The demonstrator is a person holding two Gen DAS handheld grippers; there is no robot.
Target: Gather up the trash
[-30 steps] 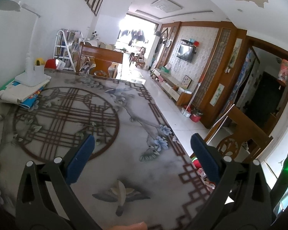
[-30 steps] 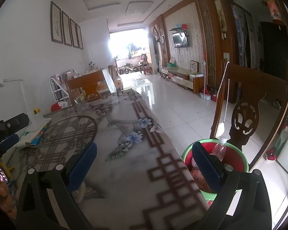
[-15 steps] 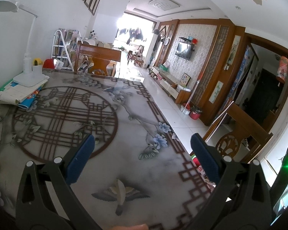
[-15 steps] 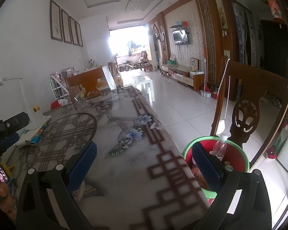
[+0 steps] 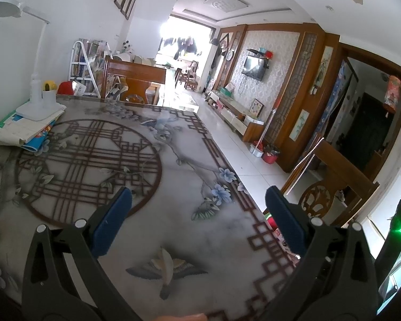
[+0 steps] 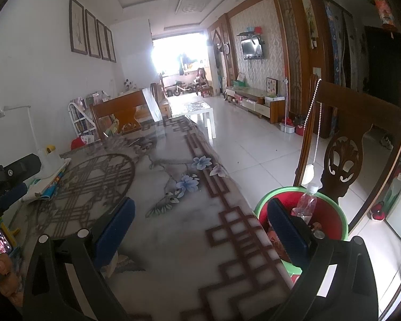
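A red bin with a green rim (image 6: 331,216) stands on the floor at the table's right edge. A clear plastic bottle (image 6: 306,203) and other trash lie in it. A sliver of the bin (image 5: 274,223) shows past the table edge in the left wrist view. My right gripper (image 6: 200,224) is open and empty above the table's near right part, its right finger in front of the bin. My left gripper (image 5: 199,215) is open and empty above the patterned tabletop (image 5: 173,214). I see no loose trash on the tabletop.
A white desk lamp (image 5: 37,91) stands on papers and booklets (image 5: 24,131) at the table's far left. A carved wooden chair (image 6: 344,149) stands behind the bin with a bead cord hanging on it. Another wooden chair (image 5: 136,83) is at the table's far end.
Both views have shifted only slightly. Both grippers stay open and empty.
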